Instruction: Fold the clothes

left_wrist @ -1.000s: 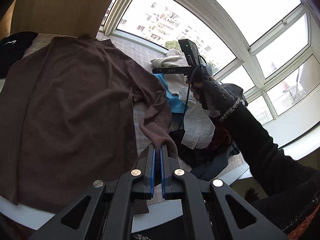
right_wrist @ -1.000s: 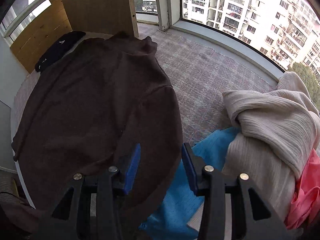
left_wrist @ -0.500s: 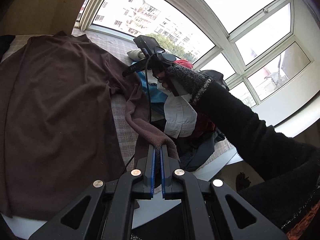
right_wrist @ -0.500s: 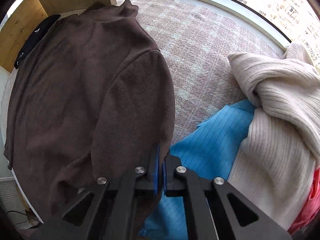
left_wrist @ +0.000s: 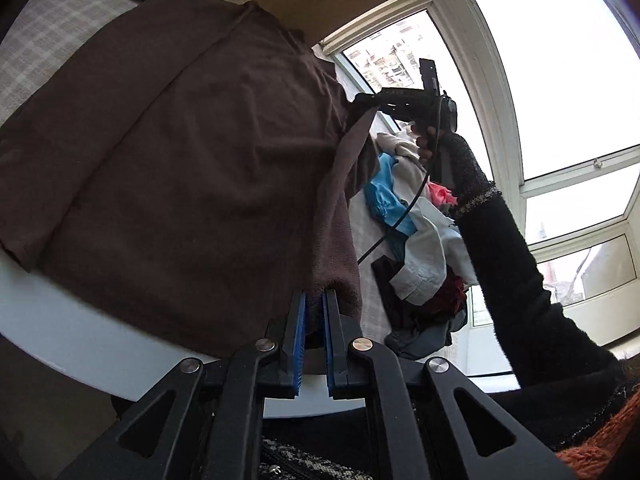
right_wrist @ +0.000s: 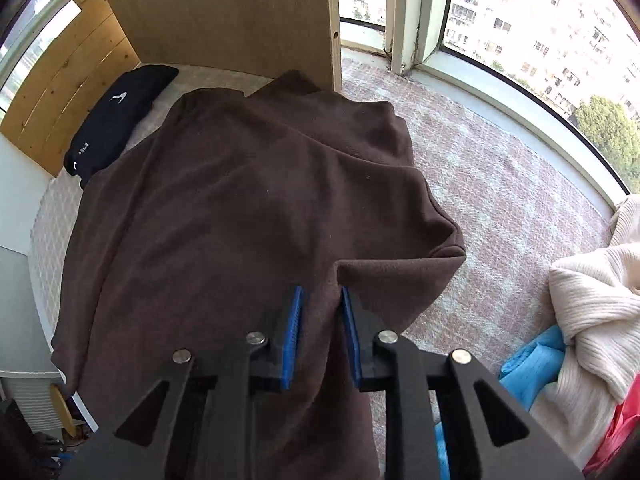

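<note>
A brown long-sleeved top [right_wrist: 224, 208] lies spread on the checked table cover, collar toward the far wooden panel; it also shows in the left wrist view [left_wrist: 180, 168]. My left gripper [left_wrist: 314, 312] is shut on the cuff of its right sleeve [left_wrist: 336, 256], held up near the table's front edge. My right gripper [right_wrist: 320, 312] is shut on the same sleeve near the shoulder, the fold [right_wrist: 400, 268] bunched over its fingers. In the left wrist view the right gripper [left_wrist: 360, 100] holds the sleeve lifted off the table.
A folded black garment [right_wrist: 116, 116] lies at the far left by the wooden panel [right_wrist: 224, 12]. A pile of clothes sits to the right: cream knit [right_wrist: 592, 292], blue cloth [right_wrist: 532, 360], pink cloth [right_wrist: 616, 432]. The white table edge [left_wrist: 80, 328] runs near me.
Both grippers have lifted the right sleeve and carried it left, over the body of the top. The right gripper was open a second ago and has since shut on the sleeve.
</note>
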A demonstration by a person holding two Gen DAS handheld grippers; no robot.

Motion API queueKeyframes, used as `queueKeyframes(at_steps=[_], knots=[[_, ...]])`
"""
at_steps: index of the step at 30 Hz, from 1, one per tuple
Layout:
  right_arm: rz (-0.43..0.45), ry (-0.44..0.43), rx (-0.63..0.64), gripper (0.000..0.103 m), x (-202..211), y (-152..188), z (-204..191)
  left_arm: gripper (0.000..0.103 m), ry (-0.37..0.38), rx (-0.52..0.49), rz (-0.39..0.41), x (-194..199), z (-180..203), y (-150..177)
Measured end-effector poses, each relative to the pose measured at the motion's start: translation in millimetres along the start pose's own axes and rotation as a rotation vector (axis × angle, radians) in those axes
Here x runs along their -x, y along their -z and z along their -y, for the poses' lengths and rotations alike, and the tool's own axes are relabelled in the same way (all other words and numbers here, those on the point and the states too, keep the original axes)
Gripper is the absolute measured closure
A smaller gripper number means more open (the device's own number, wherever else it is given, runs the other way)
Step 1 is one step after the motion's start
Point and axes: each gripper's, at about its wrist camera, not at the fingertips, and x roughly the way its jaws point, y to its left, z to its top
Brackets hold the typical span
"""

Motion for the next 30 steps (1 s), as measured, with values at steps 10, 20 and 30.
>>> queueKeyframes(at_steps=[10,20,30], knots=[[0.525,-0.458,-0.057,0.059,157.0,123.1,14.7,0.070,-0.163,-0.248,-0.020,38.3,-3.1,-12.5],[0.577,-0.289,-0.196,0.059,146.9,265.4,-0.2,0.066,-0.429,-0.967,-0.234,-74.8,58.1,29.4],[0.376,0.043,-0.027,0.059,72.4,251.5,-13.6,0.095,-0.367,-1.049,-0.345,-108.1,47.1,23.5]])
